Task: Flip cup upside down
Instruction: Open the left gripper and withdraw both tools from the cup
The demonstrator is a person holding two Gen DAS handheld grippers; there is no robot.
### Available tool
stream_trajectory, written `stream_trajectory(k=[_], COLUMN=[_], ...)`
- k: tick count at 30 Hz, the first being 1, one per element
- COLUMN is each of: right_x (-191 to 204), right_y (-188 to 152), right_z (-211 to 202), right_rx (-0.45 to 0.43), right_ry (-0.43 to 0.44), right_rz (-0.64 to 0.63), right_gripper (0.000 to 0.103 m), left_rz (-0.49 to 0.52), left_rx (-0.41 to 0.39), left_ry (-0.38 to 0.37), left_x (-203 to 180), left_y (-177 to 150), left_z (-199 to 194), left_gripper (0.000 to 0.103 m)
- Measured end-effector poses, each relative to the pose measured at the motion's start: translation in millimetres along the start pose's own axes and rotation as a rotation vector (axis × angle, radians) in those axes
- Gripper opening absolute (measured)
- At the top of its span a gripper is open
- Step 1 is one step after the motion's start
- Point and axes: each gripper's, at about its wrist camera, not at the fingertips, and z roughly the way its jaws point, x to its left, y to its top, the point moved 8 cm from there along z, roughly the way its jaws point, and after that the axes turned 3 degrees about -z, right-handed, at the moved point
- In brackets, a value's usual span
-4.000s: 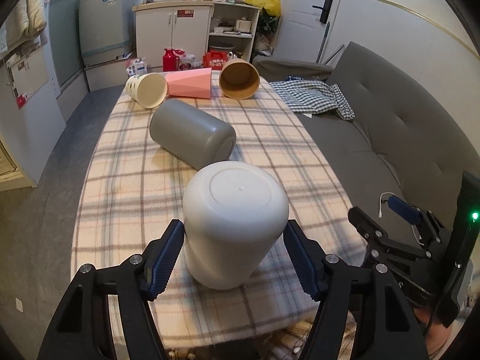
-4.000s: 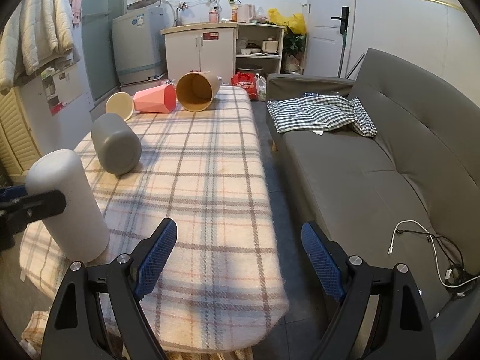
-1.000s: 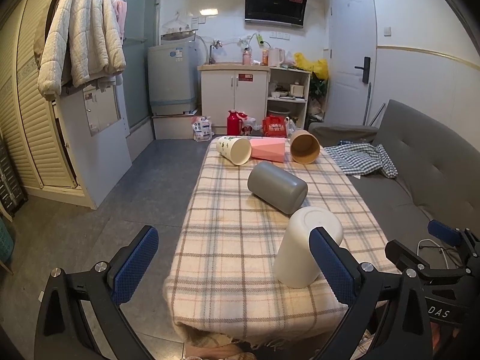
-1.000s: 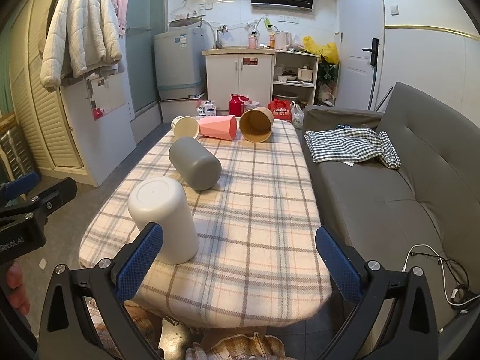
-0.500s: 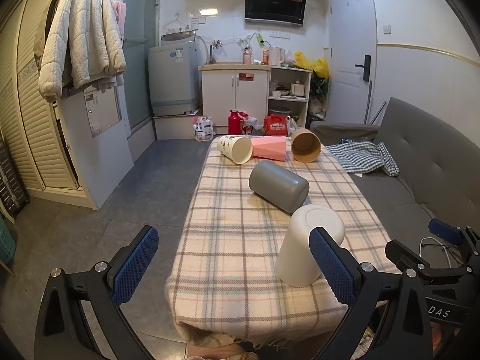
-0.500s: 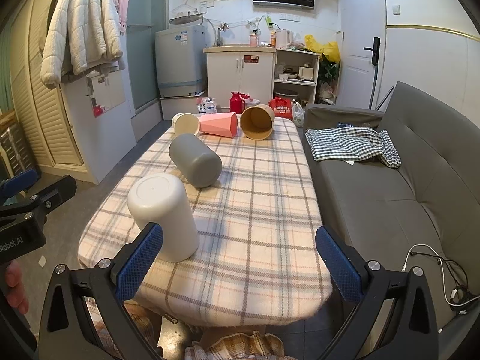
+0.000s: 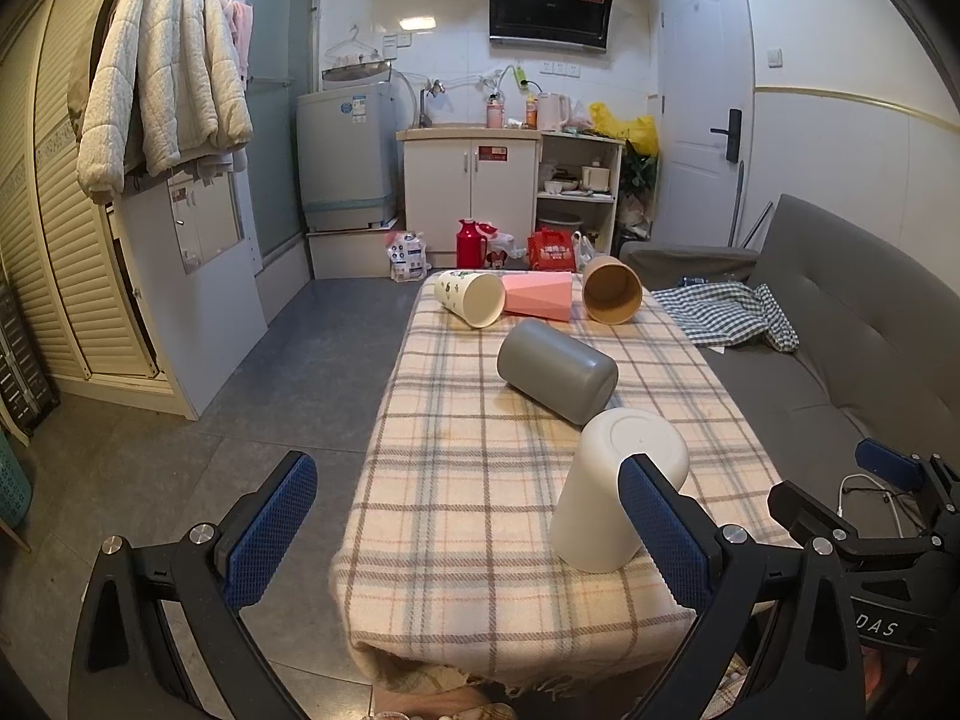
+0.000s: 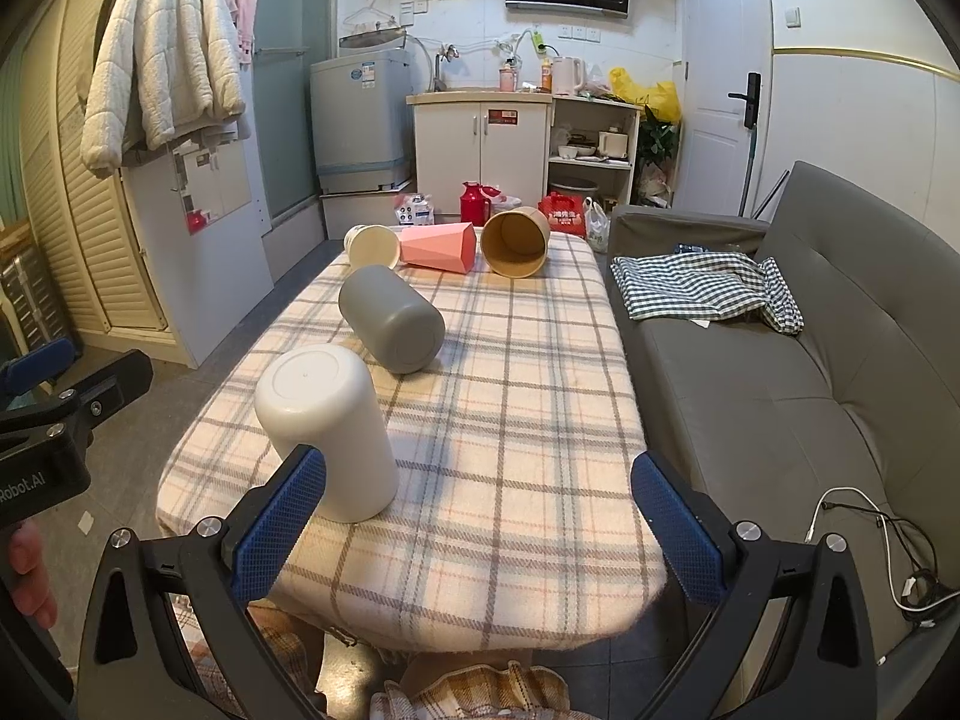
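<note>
White cup [image 7: 618, 489] is standing upside down, base up, on the plaid cloth [image 7: 468, 480] near the table's near edge, well inside the left and right hems. Grey cup [image 7: 557, 370] is lying on its side just behind it, base end close to the white cup; whether they touch I cannot tell. Three more cups are lying in a row at the far edge: cream cup [image 7: 471, 297], pink cup [image 7: 540, 296], brown cup [image 7: 612, 297], mouths facing this way.

Left gripper [image 7: 468, 531] is hanging off the near-left corner, fingers spread wide, gripping nothing; its right pad [image 7: 660, 531] is overlapping the white cup in view. Right gripper [image 8: 477, 525] is hovering over the near edge, likewise wide apart and empty.

Bare cloth is running down the table's right half. Sofa [image 8: 810, 372] is sitting along the right edge, narrow gap between. Grey floor [image 7: 288, 372] is lying open on the left.
</note>
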Motion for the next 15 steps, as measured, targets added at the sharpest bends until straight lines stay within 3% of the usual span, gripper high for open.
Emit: stream_trajectory(k=[15], right_x=[1.2], right_y=[-2.0], right_z=[0.9], right_rx=[0.004], right_ry=[-0.002], right_rz=[-0.001], right_gripper=[0.102], left_rz=[-0.008], left_rx=[0.018], left_ry=[-0.007], left_x=[0.0], left_y=[-8.6], left_z=[3.7], left_gripper=[0.103])
